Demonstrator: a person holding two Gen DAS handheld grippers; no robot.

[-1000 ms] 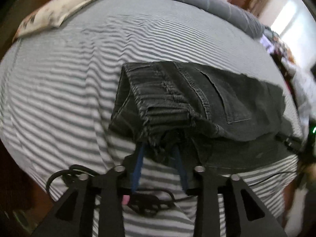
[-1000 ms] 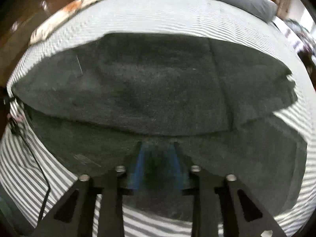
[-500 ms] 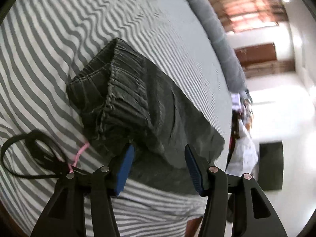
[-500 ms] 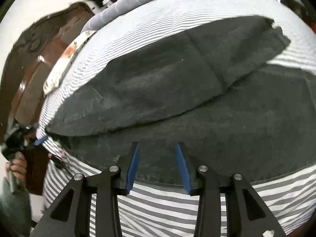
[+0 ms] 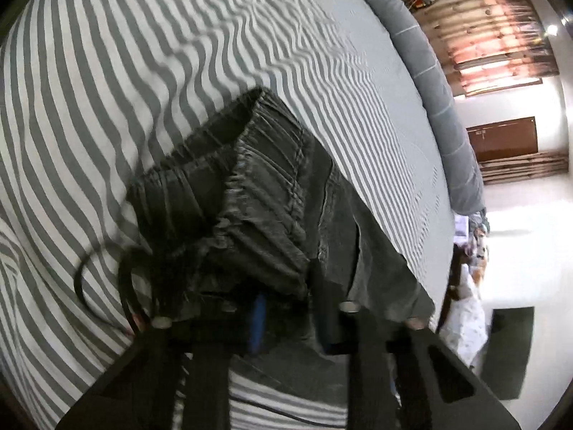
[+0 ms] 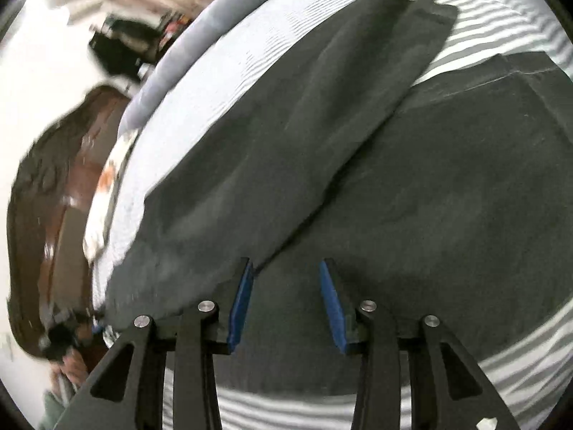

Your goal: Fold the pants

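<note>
Now I'm closing my left gripper (image 5: pixel 286 308) on the bunched waistband of the pants (image 5: pixel 272 215) near the bed's (image 5: pixel 107 71) front edge, while my right gripper (image 6: pixel 286 301) hovers spread over the legs; next, pinch there too.

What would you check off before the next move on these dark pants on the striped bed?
1. Left gripper on the waistband: ok, jaws just closed on the gathered fabric.
2. Right gripper on cloth: not ok, its blue pads stand apart above the pants.
3. Pant legs aligned: not ok, they spread apart.
4. Black cable clear of the waistband: not ok, it lies beside it.
5. Striped sheet flat: ok, mild ripples only.
</note>
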